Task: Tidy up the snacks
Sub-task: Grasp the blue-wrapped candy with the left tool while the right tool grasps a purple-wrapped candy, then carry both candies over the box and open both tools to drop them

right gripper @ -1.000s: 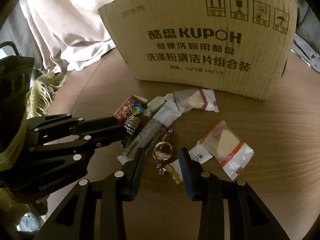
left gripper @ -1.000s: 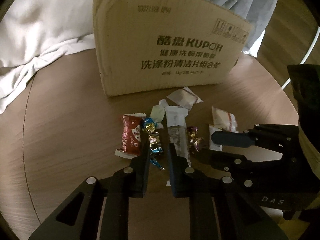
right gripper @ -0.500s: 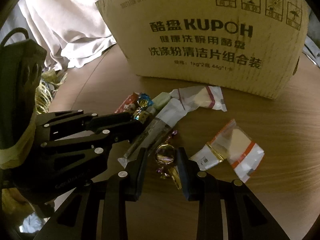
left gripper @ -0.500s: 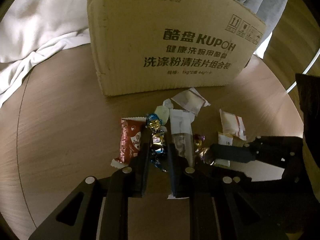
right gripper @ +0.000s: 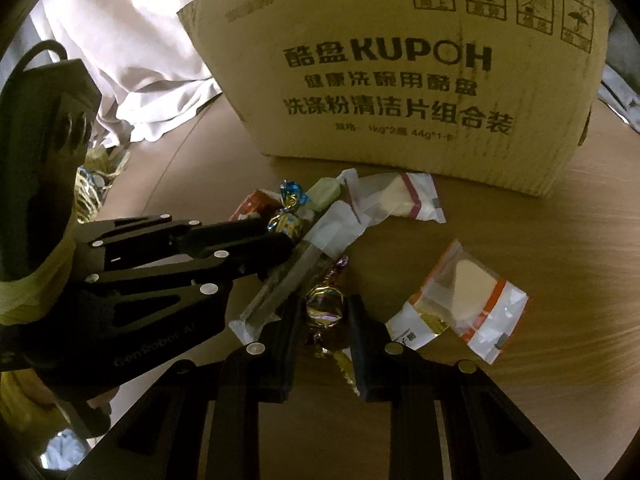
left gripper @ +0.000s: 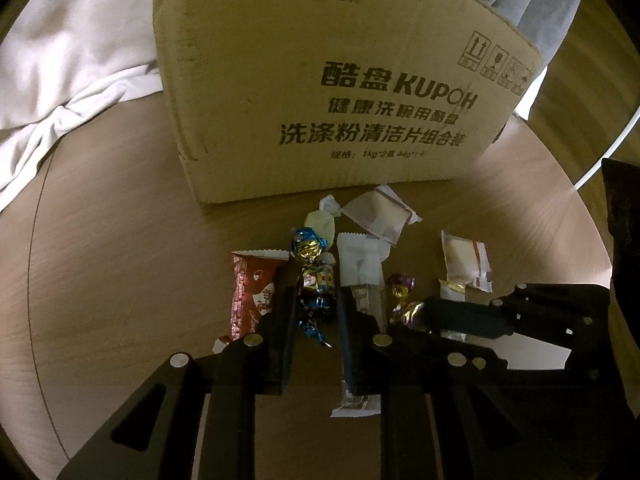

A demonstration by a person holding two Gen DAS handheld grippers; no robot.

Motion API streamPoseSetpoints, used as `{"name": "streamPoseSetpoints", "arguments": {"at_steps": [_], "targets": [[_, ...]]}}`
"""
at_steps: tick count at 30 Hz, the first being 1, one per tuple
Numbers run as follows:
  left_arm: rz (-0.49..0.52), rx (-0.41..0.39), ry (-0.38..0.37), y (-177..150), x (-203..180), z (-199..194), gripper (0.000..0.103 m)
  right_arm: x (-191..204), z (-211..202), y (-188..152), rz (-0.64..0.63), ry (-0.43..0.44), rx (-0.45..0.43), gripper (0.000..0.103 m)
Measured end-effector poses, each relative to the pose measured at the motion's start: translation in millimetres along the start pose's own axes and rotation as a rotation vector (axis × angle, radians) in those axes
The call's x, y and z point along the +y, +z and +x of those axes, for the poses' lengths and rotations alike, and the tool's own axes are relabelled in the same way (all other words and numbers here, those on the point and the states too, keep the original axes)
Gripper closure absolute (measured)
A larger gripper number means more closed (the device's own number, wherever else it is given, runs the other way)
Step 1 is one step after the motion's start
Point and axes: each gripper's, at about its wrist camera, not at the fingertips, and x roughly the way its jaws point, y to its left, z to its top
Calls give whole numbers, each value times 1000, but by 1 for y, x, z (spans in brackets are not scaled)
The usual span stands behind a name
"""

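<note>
My left gripper (left gripper: 316,300) clenches the blue-foil candy (left gripper: 316,280); my right gripper (right gripper: 325,312) clenches the gold-purple candy (right gripper: 325,305). The cardboard box (right gripper: 400,80) walls off the front, with bare table (right gripper: 560,240) to my right.

dim warm light, fisheye-bent dark corners, slightly soft detail.

Your round wooden desk (left gripper: 120,264) carries a cardboard box (left gripper: 320,92) at the back, with white cloth (left gripper: 80,68) draped over its far edge. Before the box, loose snacks lie scattered: a red packet (left gripper: 250,292), foil candies (left gripper: 308,244), a long clear packet (left gripper: 360,268) and clear wafer bags (right gripper: 468,304).
</note>
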Motion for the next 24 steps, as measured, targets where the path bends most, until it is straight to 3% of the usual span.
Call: {"name": "streamPoseSetpoints", "arguments": {"at_steps": [15, 24], "targets": [[-38, -90, 70, -15, -13, -38, 83, -3, -27, -1, -7, -11, -67, 79], [-38, -182, 100, -9, -21, -77, 83, 2, -60, 2, -15, -12, -156, 79]]}}
